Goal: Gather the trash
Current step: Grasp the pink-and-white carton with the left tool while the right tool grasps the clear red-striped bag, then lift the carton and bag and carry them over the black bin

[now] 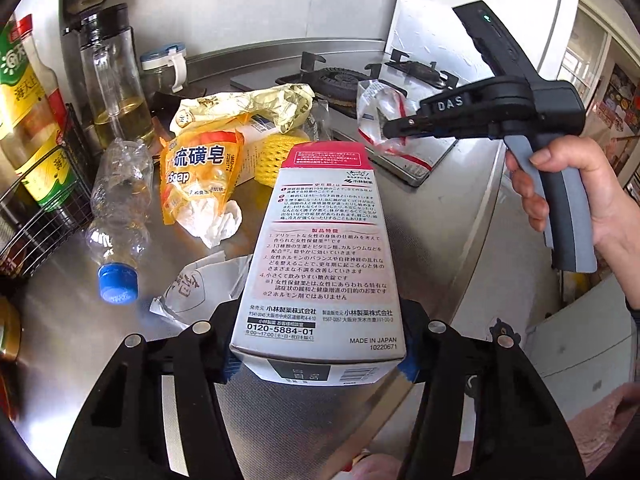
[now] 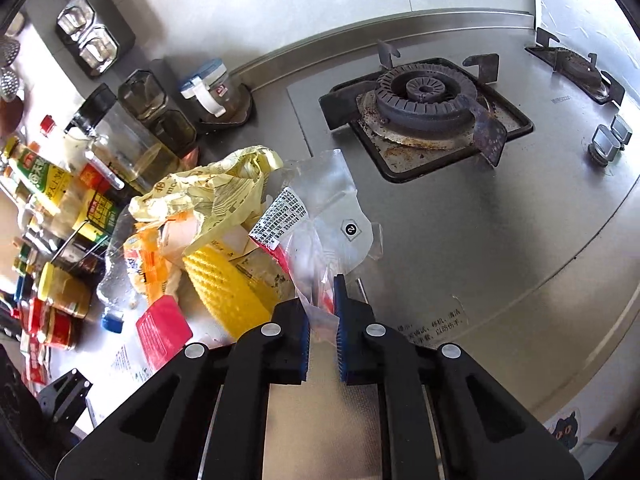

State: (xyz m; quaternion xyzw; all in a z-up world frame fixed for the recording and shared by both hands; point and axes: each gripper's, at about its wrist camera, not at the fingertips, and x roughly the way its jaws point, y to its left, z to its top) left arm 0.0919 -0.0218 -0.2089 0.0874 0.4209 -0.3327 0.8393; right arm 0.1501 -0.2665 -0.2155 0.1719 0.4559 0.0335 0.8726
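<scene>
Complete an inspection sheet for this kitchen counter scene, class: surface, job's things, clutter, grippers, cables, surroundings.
Surface: steel counter, bare near the stove.
Job's things: medicine box; clear plastic bag; yellow bag, soap wrapper, foam net, crushed bottle, tissue piled together.
Clutter: oil bottles and sauce jars at the left.
Grippers: left gripper clamps the box; right gripper pinches the clear bag.
Cables: nothing seen.
Surroundings: gas burner, wall behind.
</scene>
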